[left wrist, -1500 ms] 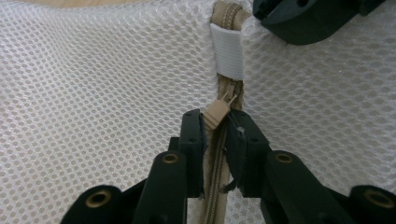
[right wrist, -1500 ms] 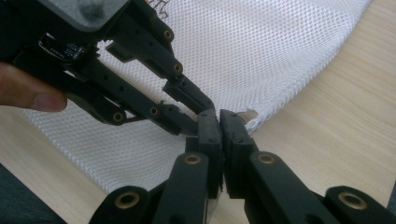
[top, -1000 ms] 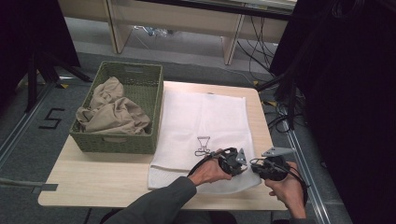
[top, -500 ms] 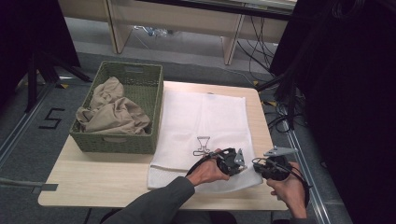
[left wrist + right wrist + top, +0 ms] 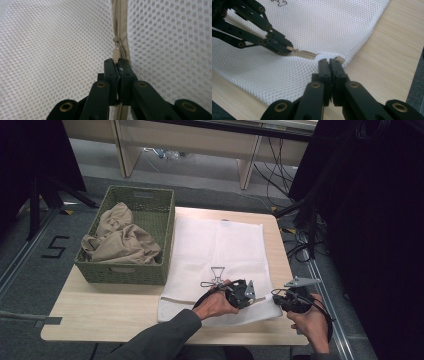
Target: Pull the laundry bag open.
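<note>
So the white mesh laundry bag (image 5: 220, 255) is lying flat on the wooden worktop (image 5: 100, 307), right beside a green woven basket (image 5: 145, 200) stuffed with crumpled beige cloth (image 5: 120, 240). The bag is a fine honeycomb net, pretty see-through, with a little black line drawing (image 5: 214, 277) printed near its front end. A beige zipper (image 5: 120, 25) runs along the near edge, and you can see its tape and small metal slider up close in the left gripper view.

The left claw (image 5: 117, 65) is pressed together on the zipper pull tab (image 5: 116, 53), jaws clamped tight with the tab poking out from between the tips. The right claw (image 5: 329, 65) is also squeezed shut, pinching the bag's mesh at the corner where the zipper ends, near the right front edge of the worktop. In the right gripper view the left claw (image 5: 284, 50) sits just beside it, so the two are close together along that same seam. The mesh bunches up a bit between them.
</note>
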`<state>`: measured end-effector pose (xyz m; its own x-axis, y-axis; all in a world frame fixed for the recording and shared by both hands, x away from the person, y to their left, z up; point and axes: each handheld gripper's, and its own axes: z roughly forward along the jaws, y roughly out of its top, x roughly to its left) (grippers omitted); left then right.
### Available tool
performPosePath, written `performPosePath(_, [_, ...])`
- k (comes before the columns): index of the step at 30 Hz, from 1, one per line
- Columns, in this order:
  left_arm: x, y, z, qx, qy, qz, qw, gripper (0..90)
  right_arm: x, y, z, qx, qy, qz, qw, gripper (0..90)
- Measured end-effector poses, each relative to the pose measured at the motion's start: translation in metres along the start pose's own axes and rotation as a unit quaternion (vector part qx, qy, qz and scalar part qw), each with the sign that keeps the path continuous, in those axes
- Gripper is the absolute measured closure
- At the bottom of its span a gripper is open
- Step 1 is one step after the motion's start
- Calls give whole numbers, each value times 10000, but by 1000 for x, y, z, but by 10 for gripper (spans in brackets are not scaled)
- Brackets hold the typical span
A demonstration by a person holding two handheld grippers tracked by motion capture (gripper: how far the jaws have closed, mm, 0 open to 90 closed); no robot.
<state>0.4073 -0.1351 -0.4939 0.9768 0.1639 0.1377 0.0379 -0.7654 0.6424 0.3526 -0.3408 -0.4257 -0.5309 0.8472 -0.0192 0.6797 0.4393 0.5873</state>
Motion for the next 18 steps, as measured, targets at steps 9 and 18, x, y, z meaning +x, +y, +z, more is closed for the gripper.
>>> performPosePath(9, [1, -9, -11, 41, 35, 21, 10000, 866, 0, 0, 1, -3, 32, -14, 10000, 893])
performPosePath(18, [1, -12, -13, 90, 19, 30, 10000, 866, 1, 0, 3, 10, 46, -36, 10000, 893])
